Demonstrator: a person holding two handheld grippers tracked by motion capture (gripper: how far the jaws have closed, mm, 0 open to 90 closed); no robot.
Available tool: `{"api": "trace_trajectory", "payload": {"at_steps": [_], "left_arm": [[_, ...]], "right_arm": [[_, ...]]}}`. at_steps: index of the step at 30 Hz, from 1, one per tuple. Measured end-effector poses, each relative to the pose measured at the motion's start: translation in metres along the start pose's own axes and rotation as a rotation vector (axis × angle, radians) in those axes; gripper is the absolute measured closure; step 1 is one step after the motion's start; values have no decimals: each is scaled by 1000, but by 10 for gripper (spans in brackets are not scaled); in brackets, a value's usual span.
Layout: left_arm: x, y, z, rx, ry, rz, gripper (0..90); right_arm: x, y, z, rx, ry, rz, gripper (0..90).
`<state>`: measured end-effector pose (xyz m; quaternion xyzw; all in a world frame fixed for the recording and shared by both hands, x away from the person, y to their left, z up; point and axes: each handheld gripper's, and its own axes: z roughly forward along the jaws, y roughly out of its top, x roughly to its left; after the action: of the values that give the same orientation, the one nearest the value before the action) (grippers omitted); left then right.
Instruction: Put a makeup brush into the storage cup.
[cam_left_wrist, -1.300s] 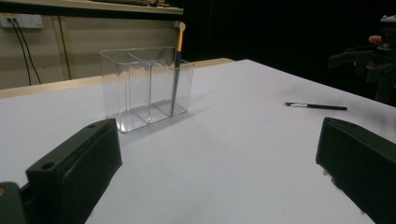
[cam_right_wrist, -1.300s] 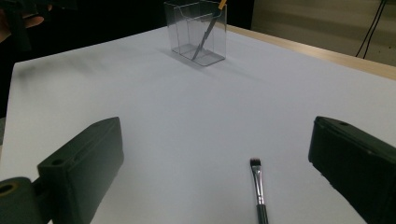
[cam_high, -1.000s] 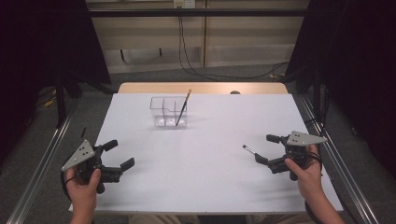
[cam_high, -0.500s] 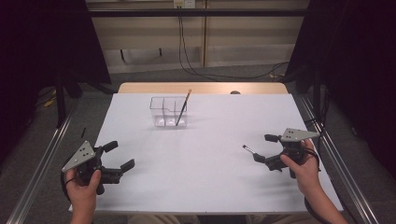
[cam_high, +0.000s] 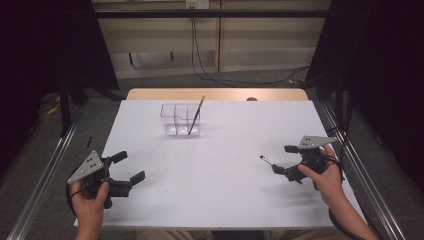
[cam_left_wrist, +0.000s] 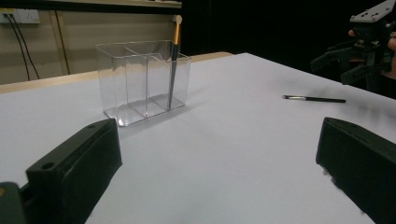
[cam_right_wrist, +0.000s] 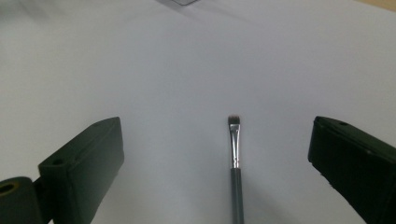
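White sheeting covers the table (cam_high: 215, 170) in front of me, with a strip of bare wood along its far edge and dark curtains on both sides of the room. I take the clear box (cam_high: 181, 119) standing toward the far side of the table as my reference for everything else.

My left gripper (cam_high: 131, 168) sits well to the near left of the box, held in a hand (cam_high: 89, 202) at the table's near corner. Its jaws are spread wide with nothing between them. In the left gripper view the two black jaws frame the box, which has several compartments.

One brush with an orange handle (cam_high: 195, 116) stands in the right-hand compartment of the box as the high view shows it, leaning so its tip pokes above the rim. It is not touched by either tool.

A second, small brush (cam_right_wrist: 236, 161) lies flat on the white sheet, well to the near right of the box. In the right gripper view it lies between the two jaws with its bristle end pointing away toward the box, and neither jaw touches it.

My right gripper (cam_high: 286, 160) is just beyond the handle end of that small brush, far to the near right of the box, jaws parted wide and holding nothing.
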<state>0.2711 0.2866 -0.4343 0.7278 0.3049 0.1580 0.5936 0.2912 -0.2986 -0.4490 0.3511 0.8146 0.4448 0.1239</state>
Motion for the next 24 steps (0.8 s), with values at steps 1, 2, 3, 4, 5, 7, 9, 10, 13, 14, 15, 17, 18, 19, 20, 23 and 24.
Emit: {"api": "trace_trajectory", "payload": {"at_steps": [1, 2, 3, 4, 5, 7, 9, 10, 13, 14, 15, 17, 18, 19, 20, 23, 24], "left_arm": [[0, 0, 0, 1, 1, 1, 0], [0, 0, 0, 0, -1, 0, 0], [0, 0, 0, 0, -2, 0, 0], [0, 0, 1, 0, -2, -1, 0], [0, 0, 1, 0, -6, 0, 0], [0, 0, 1, 4, -6, 4, 0], [-1, 0, 1, 4, -6, 1, 0], [-1, 0, 1, 3, -5, -1, 0], [-1, 0, 2, 3, -6, 0, 0], [-1, 0, 2, 2, -7, 0, 0], [0, 0, 2, 3, -7, 3, 1], [-1, 0, 2, 3, -7, 0, 0], [-1, 0, 2, 3, -6, -1, 0], [-1, 0, 2, 7, -5, 1, 0], [-1, 0, 2, 8, -6, -2, 0], [-1, 0, 3, 7, -7, -3, 0], [-1, 0, 3, 6, -9, -4, 1]], "right_arm": [[0, 0, 0, 10, 0, -5, 34], [0, 0, 1, 25, 1, -8, 34], [-1, 0, 1, 39, 0, -4, 34], [-1, 0, 2, 47, -5, -4, 33], [-2, 0, 2, 61, -6, -1, 31], [-2, 0, 3, 97, -22, -8, 34], [-3, 0, 3, 127, -23, -12, 37], [-4, 0, 3, 142, -24, -11, 38], [-4, -1, 3, 173, -26, -5, 43], [-5, -1, 3, 184, -26, -5, 43], [-5, -1, 3, 192, -30, -7, 45], [-6, -1, 2, 216, -38, -8, 48], [-6, -1, 2, 230, -42, -7, 49], [-6, -1, 2, 240, -42, -7, 51], [-7, -1, 2, 249, -45, -7, 57], [-8, -1, 2, 288, -48, -4, 71], [-8, -1, 2, 306, -49, 4, 81]]}}
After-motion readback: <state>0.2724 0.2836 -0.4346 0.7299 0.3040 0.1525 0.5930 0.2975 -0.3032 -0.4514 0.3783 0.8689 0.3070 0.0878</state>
